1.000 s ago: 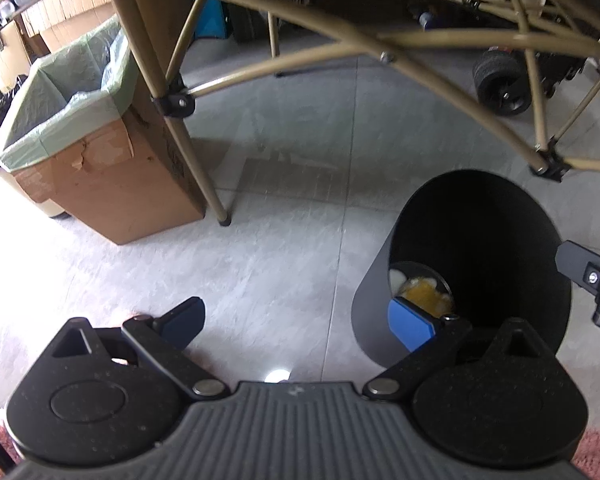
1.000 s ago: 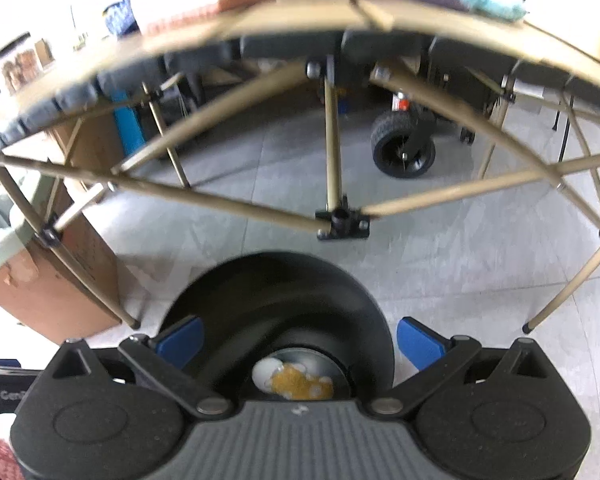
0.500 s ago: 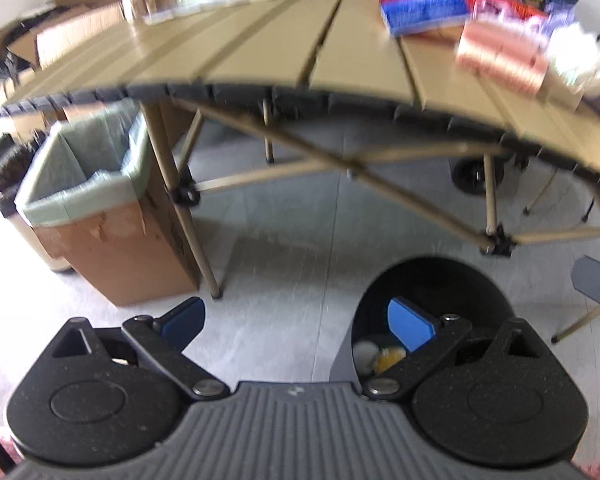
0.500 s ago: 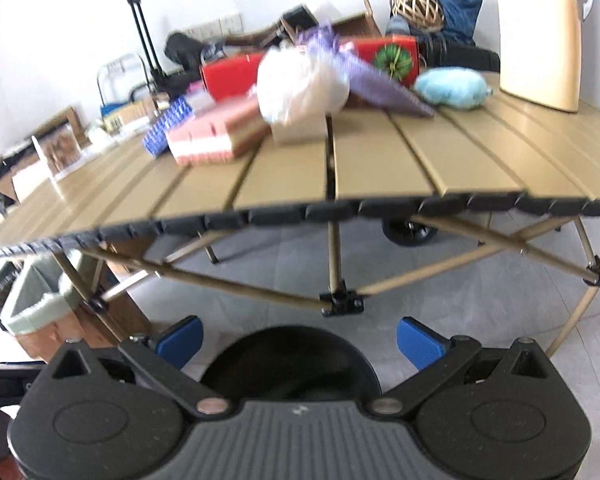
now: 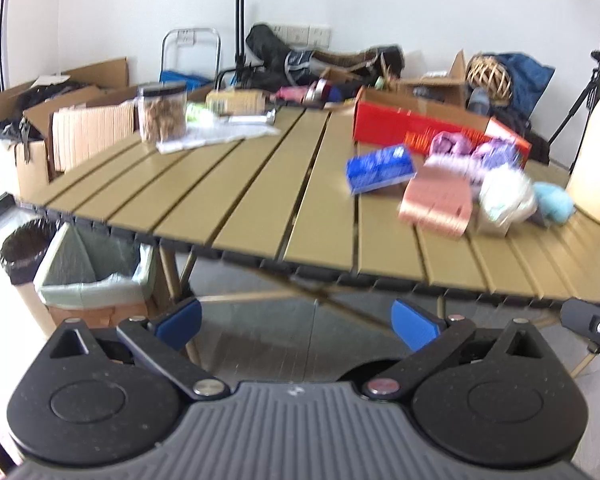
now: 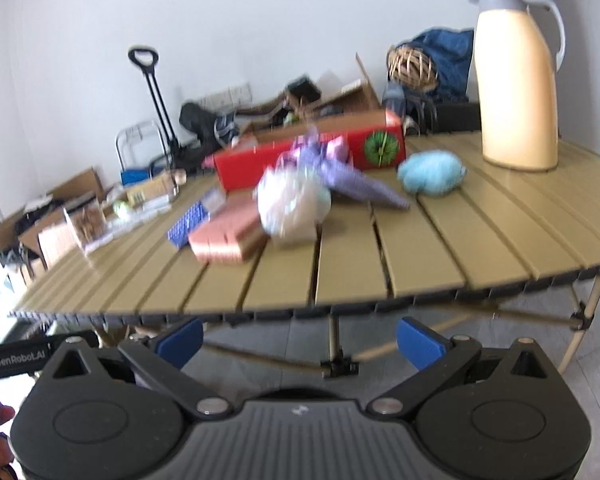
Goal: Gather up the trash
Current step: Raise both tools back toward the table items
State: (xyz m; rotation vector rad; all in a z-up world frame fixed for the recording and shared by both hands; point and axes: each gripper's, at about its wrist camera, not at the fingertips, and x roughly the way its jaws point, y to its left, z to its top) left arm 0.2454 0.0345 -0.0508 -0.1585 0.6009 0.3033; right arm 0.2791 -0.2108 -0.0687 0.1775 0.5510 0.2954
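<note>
"GenRobot.AI" in pale letters on a black bar (image 6: 18, 358) at left edge, right wrist view, other print blurred

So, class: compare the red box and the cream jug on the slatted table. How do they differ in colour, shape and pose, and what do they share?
The red box is bright red; the cream jug is pale cream with a grey collar. The red box is long and flat-sided, the cream jug tall and rounded. The red box lies on its long side; the cream jug stands upright. Both rest on the slatted table, towards its far edge.
</note>
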